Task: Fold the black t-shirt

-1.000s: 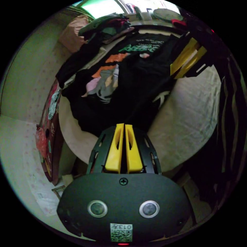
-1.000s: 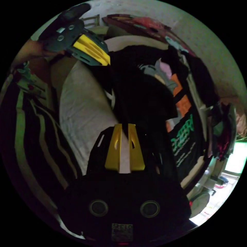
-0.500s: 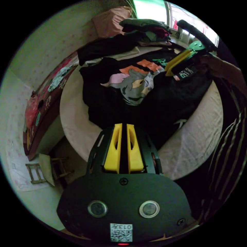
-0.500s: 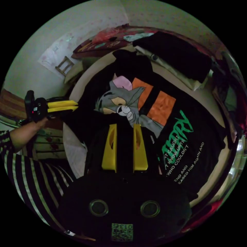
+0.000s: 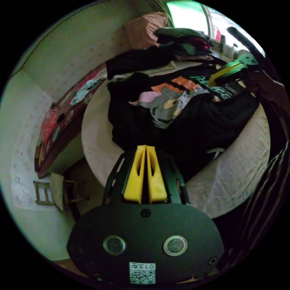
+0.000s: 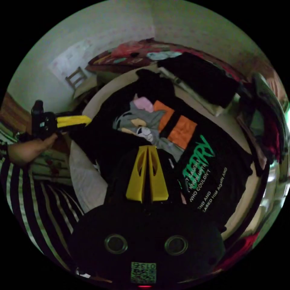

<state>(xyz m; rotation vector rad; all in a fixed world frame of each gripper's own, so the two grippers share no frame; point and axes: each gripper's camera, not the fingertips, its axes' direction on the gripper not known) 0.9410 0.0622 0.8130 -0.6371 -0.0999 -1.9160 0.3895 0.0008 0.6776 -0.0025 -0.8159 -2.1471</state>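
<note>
Left gripper view: we see one black t-shirt (image 5: 193,120) on the bed (image 5: 241,169). Our two grippers, left gripper (image 5: 146,148) and right gripper (image 6: 147,148), each clench its fabric.

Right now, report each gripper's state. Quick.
Left gripper: jaws together at the black t-shirt's edge; hold cannot be told.
Right gripper: jaws together over the shirt; hold cannot be told.
</note>
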